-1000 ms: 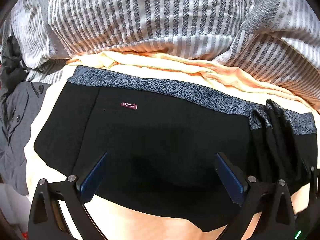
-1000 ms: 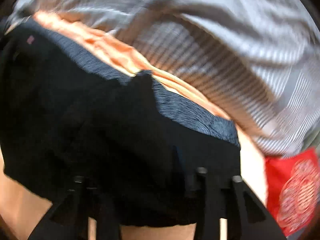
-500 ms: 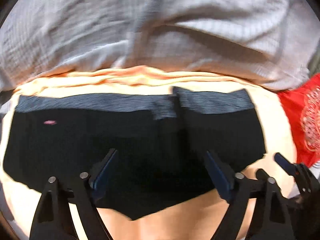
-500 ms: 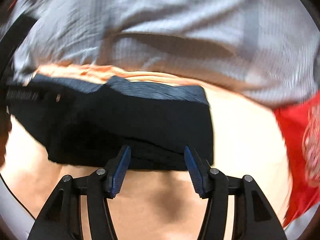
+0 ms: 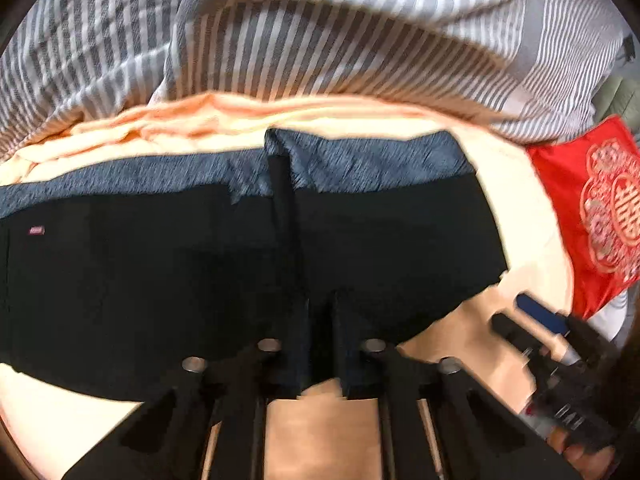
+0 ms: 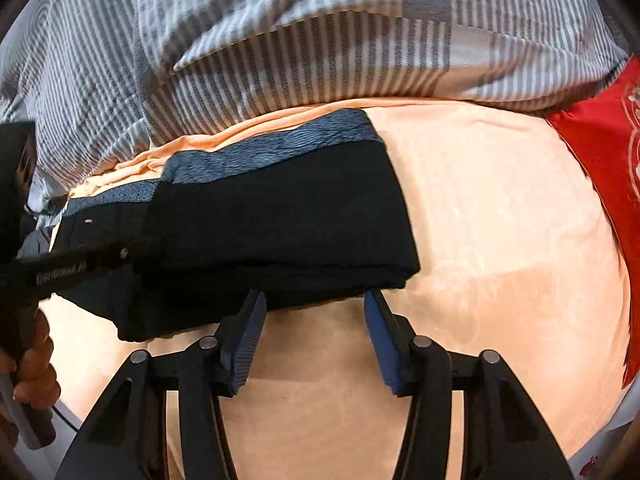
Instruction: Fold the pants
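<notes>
1. Left wrist view: black pants (image 5: pixel 180 280) with a grey-blue waistband lay flat on the peach bed sheet (image 5: pixel 516 216), one end folded over the middle. A striped blanket (image 5: pixel 320 40) was heaped along the far edge of the bed; a red cushion (image 5: pixel 592 216) sat at the right edge.
2. The left gripper (image 5: pixel 320 344) had just closed, its jaws pressed together and pinching the near edge of the pants. The right gripper (image 5: pixel 540 320) was visible low at the right, over the sheet.
3. Right wrist view: the right gripper (image 6: pixel 314 312) hung with jaws spread, just short of the near edge of the folded pants (image 6: pixel 280 224); whether its tips touched the cloth I could not tell.
4. A hand (image 6: pixel 36 368) gripped the left gripper's handle at the left.
</notes>
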Demonstrator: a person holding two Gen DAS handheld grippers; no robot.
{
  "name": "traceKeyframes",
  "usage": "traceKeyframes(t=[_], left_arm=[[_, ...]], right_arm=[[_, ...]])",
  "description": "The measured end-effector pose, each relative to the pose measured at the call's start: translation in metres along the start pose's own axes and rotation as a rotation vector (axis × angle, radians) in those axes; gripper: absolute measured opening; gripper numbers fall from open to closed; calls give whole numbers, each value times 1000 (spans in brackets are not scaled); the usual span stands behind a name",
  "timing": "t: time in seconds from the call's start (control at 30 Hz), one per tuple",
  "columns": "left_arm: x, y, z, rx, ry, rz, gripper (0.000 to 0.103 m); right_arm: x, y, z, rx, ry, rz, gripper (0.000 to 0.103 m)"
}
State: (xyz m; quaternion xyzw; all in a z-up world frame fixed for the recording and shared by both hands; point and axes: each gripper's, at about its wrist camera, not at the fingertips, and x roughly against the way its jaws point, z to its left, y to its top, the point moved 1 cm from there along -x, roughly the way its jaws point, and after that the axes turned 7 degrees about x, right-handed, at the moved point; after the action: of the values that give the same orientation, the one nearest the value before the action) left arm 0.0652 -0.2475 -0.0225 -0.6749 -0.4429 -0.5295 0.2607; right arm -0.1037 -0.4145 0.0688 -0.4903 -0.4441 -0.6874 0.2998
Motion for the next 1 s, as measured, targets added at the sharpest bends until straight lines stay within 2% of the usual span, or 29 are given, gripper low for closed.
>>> traceKeyframes(t=[0.1, 0.2, 0.4, 0.57, 0.7, 0.77, 0.87, 0.93, 1.0], left_arm=[[-16, -12, 8, 18, 24, 37, 6], [-25, -16, 10, 31, 44, 26, 6], [14, -19, 5, 37, 99, -31, 6], [34, 3, -15, 20, 82, -88, 6], [16, 29, -38, 9, 87, -105, 6], [-4, 38, -40, 25, 132, -92, 6], [-28, 37, -25, 62, 209, -59, 6], [-39, 31, -10, 97, 222, -26, 6], [-36, 26, -5, 104, 218, -51, 6]], right_arm=[[-2, -3, -3, -13, 4, 14, 55], [-3, -6, -4, -25, 16, 28, 55], [3, -6, -15, -64, 55, 21, 55], [6, 11, -30, -99, 62, -10, 55], [0, 29, -46, -160, 96, -20, 54], [-5, 36, -52, -174, 99, -23, 53], [-16, 42, -54, -197, 133, -5, 53], [-26, 42, -50, -187, 156, 18, 53], [-42, 38, -42, -159, 152, 56, 54]])
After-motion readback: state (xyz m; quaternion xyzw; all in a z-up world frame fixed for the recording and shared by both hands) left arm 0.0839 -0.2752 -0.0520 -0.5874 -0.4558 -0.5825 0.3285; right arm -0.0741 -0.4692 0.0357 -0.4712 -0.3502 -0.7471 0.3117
